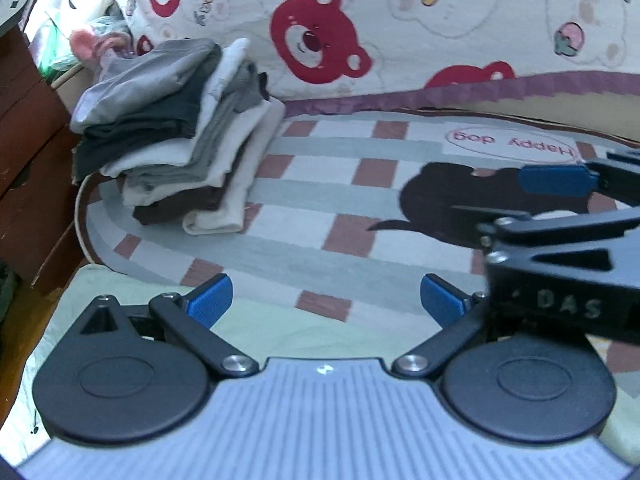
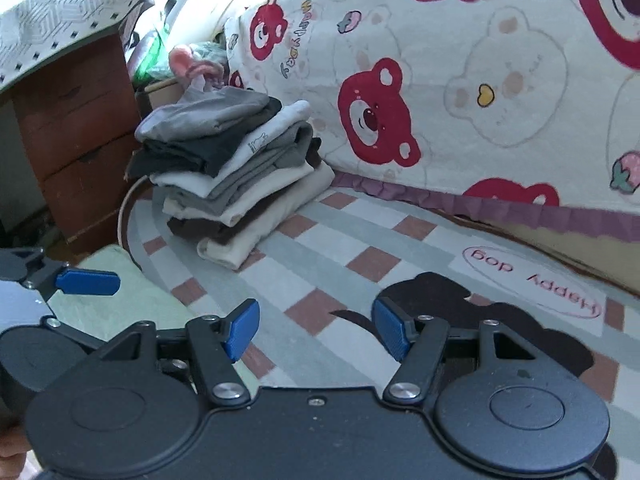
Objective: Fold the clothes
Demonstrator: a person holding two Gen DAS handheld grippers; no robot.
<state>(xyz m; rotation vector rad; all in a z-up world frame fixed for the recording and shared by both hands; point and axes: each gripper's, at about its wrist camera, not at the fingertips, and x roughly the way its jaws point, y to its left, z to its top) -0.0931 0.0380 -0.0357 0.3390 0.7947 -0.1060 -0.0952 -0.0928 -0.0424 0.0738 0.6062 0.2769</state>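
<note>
A stack of folded clothes (image 1: 176,132) in grey, white, dark and brown layers sits at the far left end of the checked rug (image 1: 320,208); the right wrist view shows the same stack of folded clothes (image 2: 232,172). My left gripper (image 1: 326,300) is open with nothing between its blue pads, low over the near edge of the rug. My right gripper (image 2: 316,330) is open too and holds nothing. It hovers over the rug's dark dog print (image 2: 460,304). Each gripper shows in the other's view, close beside it.
A bedspread with red bear faces (image 1: 400,20) hangs down along the far side of the rug. A brown wooden cabinet (image 2: 80,140) stands at the left behind the stack. A pale green cloth (image 1: 100,292) lies under the left gripper at the rug's near edge.
</note>
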